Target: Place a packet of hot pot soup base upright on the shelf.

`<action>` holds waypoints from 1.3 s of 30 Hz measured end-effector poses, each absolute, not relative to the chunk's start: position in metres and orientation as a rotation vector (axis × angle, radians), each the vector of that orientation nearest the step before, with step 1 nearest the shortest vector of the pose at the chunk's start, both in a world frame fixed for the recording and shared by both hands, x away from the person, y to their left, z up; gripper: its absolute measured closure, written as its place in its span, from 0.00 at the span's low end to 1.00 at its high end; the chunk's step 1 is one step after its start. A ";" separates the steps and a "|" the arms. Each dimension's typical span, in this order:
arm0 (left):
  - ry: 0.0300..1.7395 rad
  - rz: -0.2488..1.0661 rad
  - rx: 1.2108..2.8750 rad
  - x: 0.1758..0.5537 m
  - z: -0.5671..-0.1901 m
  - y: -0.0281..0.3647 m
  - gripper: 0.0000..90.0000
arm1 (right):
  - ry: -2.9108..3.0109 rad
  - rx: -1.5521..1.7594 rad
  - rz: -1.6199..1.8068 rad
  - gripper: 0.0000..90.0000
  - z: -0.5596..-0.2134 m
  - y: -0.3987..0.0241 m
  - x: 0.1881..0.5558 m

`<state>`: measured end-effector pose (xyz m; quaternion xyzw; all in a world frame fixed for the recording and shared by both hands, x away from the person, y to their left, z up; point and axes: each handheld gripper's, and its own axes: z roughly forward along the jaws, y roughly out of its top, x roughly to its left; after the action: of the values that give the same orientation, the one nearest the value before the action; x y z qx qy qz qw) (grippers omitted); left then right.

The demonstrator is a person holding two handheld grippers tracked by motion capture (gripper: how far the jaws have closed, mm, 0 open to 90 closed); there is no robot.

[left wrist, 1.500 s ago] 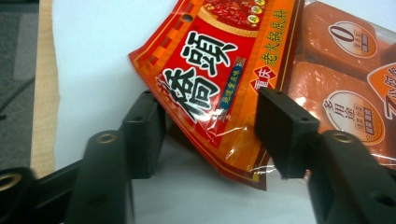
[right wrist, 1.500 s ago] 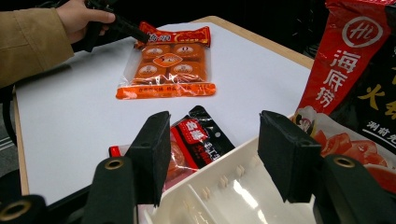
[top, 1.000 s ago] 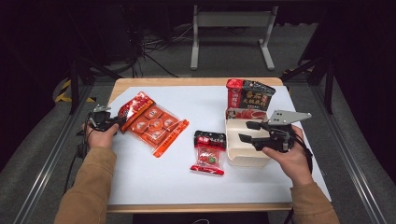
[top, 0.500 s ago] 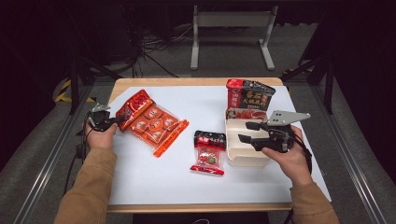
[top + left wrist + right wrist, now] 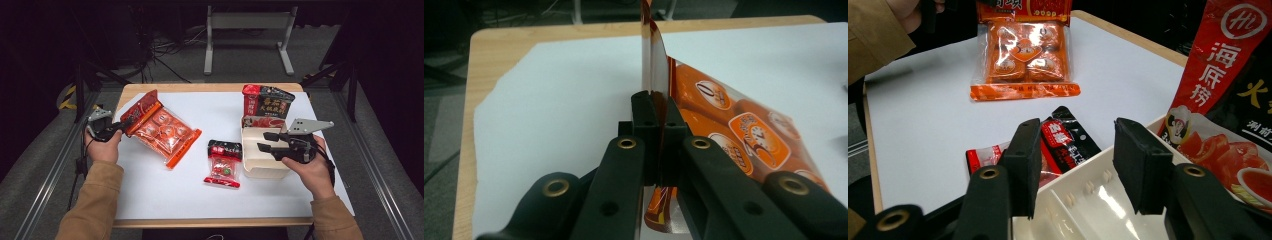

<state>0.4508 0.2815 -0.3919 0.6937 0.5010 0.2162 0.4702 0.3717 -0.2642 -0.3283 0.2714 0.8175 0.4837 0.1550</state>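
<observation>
Your white tray [image 5: 262,157] sits on the worktop [image 5: 165,185], its visible compartments bare. Three packs: an orange pack [image 5: 160,129], a small red sachet [image 5: 223,162], and a tall red bag [image 5: 265,105] behind the tray. Your left tongs [image 5: 655,107] pinch the orange pack's edge; your right tongs [image 5: 1075,167] gape wide over the tray.

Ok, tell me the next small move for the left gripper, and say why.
Probably lift the orange snack pack a little higher and carry it toward the white tray. The left gripper is shut on the pack's top edge, that end is raised while the far end looks to be on the white sheet, and the right gripper hangs open over the tray.
</observation>
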 end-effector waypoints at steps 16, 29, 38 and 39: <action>0.998 0.490 1.553 0.406 -0.346 0.260 1.00 | 2.335 0.795 1.388 0.60 -0.326 -0.268 0.371; 0.800 0.462 1.585 0.382 -0.317 0.236 1.00 | 2.347 0.786 1.383 0.58 -0.327 -0.265 0.370; 0.655 0.519 1.681 0.359 -0.292 0.212 1.00 | 2.374 0.745 1.381 0.58 -0.326 -0.253 0.369; 0.643 0.513 1.680 0.356 -0.291 0.211 1.00 | 2.374 0.738 1.384 0.58 -0.324 -0.251 0.369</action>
<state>0.3563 0.2115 -0.2905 0.7226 0.2767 0.2207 0.5937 0.3691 -0.2513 -0.3244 0.2567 0.8253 0.4809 0.1474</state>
